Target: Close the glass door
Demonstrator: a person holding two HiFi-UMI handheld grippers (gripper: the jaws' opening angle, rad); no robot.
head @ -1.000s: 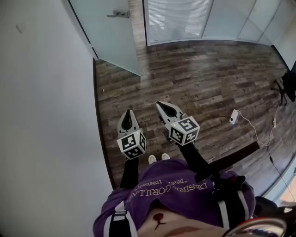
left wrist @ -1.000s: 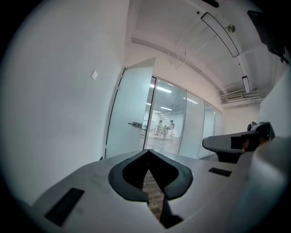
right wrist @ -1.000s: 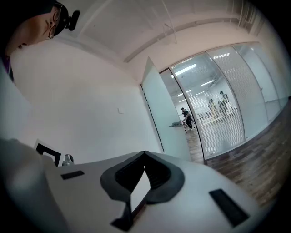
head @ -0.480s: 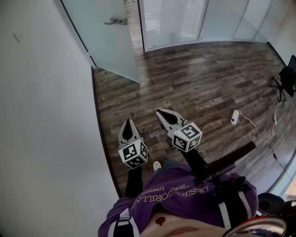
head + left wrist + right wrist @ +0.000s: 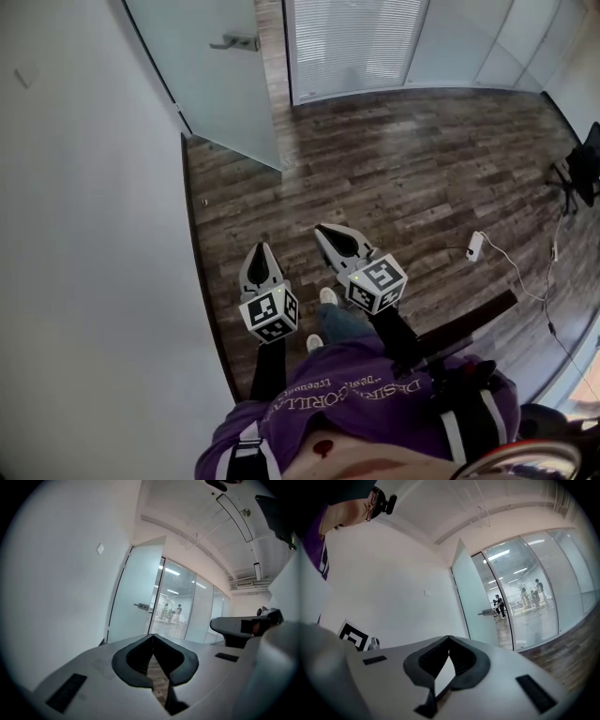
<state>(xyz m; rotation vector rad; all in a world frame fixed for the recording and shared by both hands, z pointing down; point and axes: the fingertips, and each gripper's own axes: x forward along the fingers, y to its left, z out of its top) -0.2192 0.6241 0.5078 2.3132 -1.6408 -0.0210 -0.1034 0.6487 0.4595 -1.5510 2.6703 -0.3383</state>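
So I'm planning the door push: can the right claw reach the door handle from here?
Probably not yet. The right claw, shut and empty, hangs well short of the door handle on the glass door. Only wooden floor lies between, so nothing blocks the way.

The glass door is cut off at the head view's top edge, and the far people look too small to make out.

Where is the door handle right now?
In the head view the door handle sits at top left, on the open frosted glass door, between the white wall and the blind-covered glass panel.
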